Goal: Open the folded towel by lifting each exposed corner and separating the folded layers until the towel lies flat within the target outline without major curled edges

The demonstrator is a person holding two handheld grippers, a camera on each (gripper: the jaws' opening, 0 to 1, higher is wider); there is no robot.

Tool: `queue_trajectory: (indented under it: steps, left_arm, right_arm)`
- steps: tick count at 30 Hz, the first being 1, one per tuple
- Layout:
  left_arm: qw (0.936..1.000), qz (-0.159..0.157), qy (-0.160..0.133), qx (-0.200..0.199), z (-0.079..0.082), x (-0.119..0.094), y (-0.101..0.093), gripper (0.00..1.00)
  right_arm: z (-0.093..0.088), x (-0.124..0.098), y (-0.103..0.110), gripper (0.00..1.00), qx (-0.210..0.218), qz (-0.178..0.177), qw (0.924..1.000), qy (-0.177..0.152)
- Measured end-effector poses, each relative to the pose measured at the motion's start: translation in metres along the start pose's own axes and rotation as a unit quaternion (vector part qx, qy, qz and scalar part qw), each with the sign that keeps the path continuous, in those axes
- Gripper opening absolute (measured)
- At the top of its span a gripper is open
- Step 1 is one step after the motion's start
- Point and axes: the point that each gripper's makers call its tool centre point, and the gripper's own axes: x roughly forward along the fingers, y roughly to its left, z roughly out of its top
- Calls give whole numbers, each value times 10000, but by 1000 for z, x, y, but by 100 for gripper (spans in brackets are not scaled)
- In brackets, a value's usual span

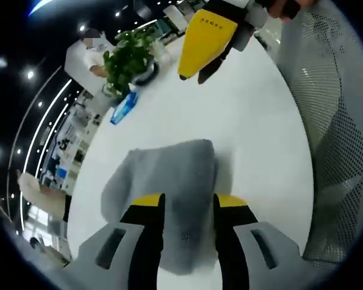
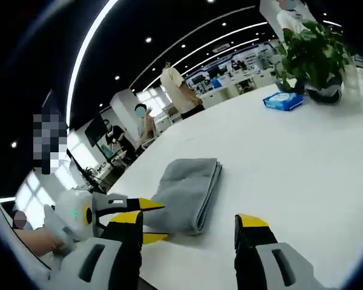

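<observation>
Towel: grey towel (image 1: 169, 181) (image 2: 187, 190), folded, lying on the white table (image 1: 254, 121) (image 2: 290, 157).
Left gripper: left gripper (image 1: 187, 208) (image 2: 130, 214) at the towel's near edge, jaws apart astride the cloth, not pinching.
Right gripper: right gripper (image 2: 190, 232) (image 1: 199, 57) jaws spread wide, nothing between them, beside the towel.
Beyond the towel: potted plant (image 1: 130, 57) (image 2: 311, 57) with a blue packet (image 1: 124, 109) (image 2: 283, 101) just beside it.

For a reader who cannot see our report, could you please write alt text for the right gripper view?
A folded grey towel lies on a white table, just ahead of the open right gripper. The left gripper reaches in from the left at the towel's near edge. A potted plant and a blue packet stand at the table's far side, with people beyond.
</observation>
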Motion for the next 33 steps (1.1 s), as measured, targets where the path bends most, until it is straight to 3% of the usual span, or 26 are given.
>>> queue_trajectory:
  steps: [4, 6, 8, 11, 14, 20, 24, 26, 27, 30, 31, 33]
  left_arm:
    - [9997, -143, 66, -183, -5, 7, -9, 20]
    - [9997, -144, 8, -211, -1, 4, -8, 10]
    - [9977, -167, -80, -652, 2, 2, -6, 6]
    - [9897, -229, -415, -1349, 11, 0, -5, 5]
    - [9882, -317, -507, -1413, 14, -4, -9, 5]
    - [9733, -813, -1109, -1838, 45, -19, -27, 4]
    - [9645, -1233, -1425, -1851, 67, -30, -46, 4]
    - [9601, -1521, -1595, -1722, 77, -35, -59, 4]
    - [9564, -1624, -1640, -1792, 81, -36, -64, 5]
    - [9395, -1986, -1645, -2255, 89, -37, -77, 7]
    - [9379, -2027, -1685, -2255, 90, -37, -77, 7]
    - [9272, -2144, -1872, -2436, 96, -41, -76, 8]
  right_arm:
    - [-5, 1, 0, 57, 195, 28, 9998, 65]
    - [-7, 2, -1, 57, 354, 61, 9993, 80]
    - [-10, 2, 1, 56, 604, 137, 9980, 118]
    - [-15, 4, 6, 56, 1008, 310, 9942, 196]
    - [-19, 5, 11, 56, 1373, 452, 9892, 250]
    - [-29, 8, 10, 59, 2157, 539, 9742, 395]
    - [-34, 7, 1, 54, 2211, 375, 9735, 455]
    - [-35, 5, -5, 44, 2162, 235, 9749, 477]
    - [-35, 3, -9, 34, 2122, 147, 9759, 496]
    - [-40, -3, -17, 15, 1856, -94, 9806, 624]
    - [-39, -4, -19, 13, 1615, -195, 9847, 627]
    - [-36, -7, -25, 9, 1049, -399, 9916, 645]
